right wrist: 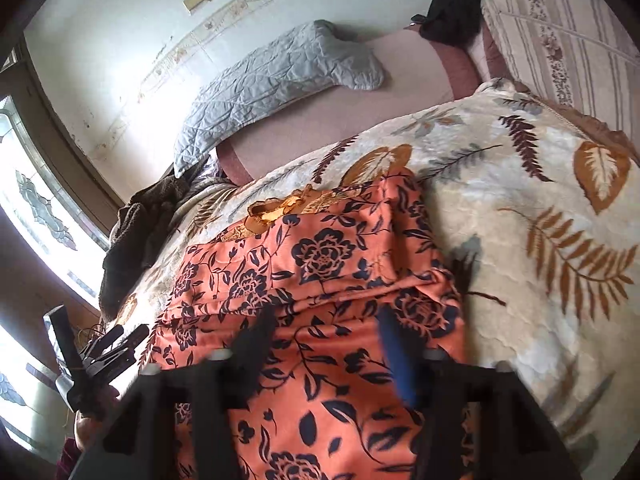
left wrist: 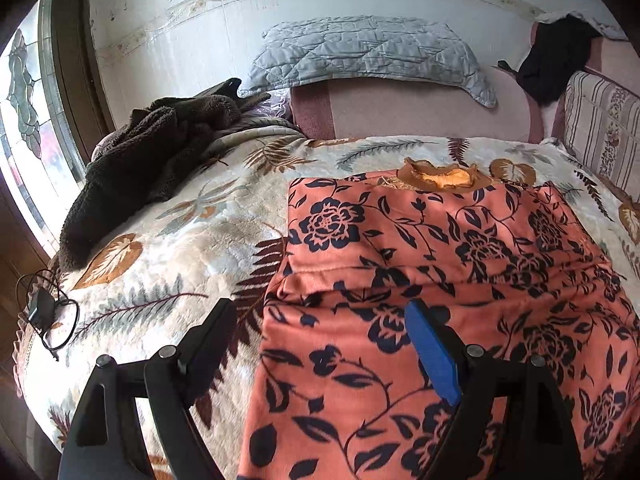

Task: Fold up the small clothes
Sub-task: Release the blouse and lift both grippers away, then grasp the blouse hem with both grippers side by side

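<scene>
An orange garment with dark blue flowers [left wrist: 440,240] lies flat on the leaf-patterned blanket [left wrist: 180,220], with a fold line across its middle. A brown and yellow collar [left wrist: 440,178] shows at its far edge. My left gripper [left wrist: 320,308] stands open above the garment's near left edge, nothing between its fingers. Its black finger is over the blanket and its blue-padded finger [left wrist: 432,352] is over the cloth. In the right wrist view the garment [right wrist: 320,256] fills the middle. My right gripper [right wrist: 326,314], blurred, hangs open over it and holds nothing. The left gripper [right wrist: 100,344] shows at the left.
A dark brown fleece [left wrist: 140,184] is heaped at the blanket's far left. A black cable with a charger [left wrist: 44,308] lies at the left edge. Behind are a grey quilted pillow [left wrist: 360,52], a black cloth [left wrist: 552,60] and a striped cushion [left wrist: 604,132]. A window [left wrist: 24,120] is on the left.
</scene>
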The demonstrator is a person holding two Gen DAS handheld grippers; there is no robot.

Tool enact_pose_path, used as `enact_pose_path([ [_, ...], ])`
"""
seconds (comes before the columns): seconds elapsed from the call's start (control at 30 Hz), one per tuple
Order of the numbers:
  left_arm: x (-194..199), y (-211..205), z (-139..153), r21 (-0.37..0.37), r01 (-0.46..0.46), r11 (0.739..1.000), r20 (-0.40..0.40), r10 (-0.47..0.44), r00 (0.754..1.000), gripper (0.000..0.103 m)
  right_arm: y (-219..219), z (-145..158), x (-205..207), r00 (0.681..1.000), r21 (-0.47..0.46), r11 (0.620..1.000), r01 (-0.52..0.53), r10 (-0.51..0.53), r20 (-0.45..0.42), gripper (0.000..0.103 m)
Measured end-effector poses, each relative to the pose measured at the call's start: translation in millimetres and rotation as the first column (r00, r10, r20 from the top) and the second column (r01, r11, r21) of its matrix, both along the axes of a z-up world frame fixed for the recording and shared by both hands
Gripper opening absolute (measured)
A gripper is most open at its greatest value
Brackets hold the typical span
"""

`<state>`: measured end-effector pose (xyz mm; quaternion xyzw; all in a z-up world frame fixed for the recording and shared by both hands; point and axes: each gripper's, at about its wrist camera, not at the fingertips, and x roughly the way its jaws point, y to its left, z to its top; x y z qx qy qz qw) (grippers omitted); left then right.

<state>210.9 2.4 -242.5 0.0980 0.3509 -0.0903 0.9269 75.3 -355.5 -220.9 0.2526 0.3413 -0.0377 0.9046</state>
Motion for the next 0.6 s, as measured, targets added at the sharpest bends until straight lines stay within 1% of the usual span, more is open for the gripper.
enact_pose_path([
  [0.07,-14,11,-1,0.002,-0.002,1.0,-0.008,0.002,1.0,0.086,-6,1,-25,0.999,-0.004,1.0,0.025,-0.024,0.027,0.085],
  [0.2,-37,32,-8,0.026,-0.031,0.999,-0.023,0.032,0.999,0.086,-12,-10,-57,0.999,0.009,0.999,0.039,-0.039,-0.023,0.085],
  [0.3,-49,47,-14,0.039,-0.058,0.998,-0.053,0.06,0.997,0.086,-11,-14,-73,0.999,0.011,0.999,0.035,-0.034,-0.042,0.085],
  [0.37,-56,58,-17,0.019,-0.069,0.997,-0.086,0.07,0.994,0.086,-12,-20,-81,0.996,0.003,0.999,0.042,-0.041,-0.073,0.085],
  [0.43,-63,66,-21,0.0,-0.07,0.998,-0.123,0.069,0.99,0.086,-15,-27,-87,0.994,0.025,0.999,0.037,-0.034,-0.099,0.085],
  [0.57,-76,80,-31,-0.04,-0.05,0.998,-0.199,0.041,0.979,0.086,-25,-43,-99,0.99,0.105,0.994,0.035,-0.019,-0.143,0.085],
  [0.6,-77,83,-36,-0.055,-0.043,0.998,-0.232,0.029,0.972,0.086,-29,-47,-102,0.988,0.128,0.991,0.039,-0.02,-0.152,0.085],
])
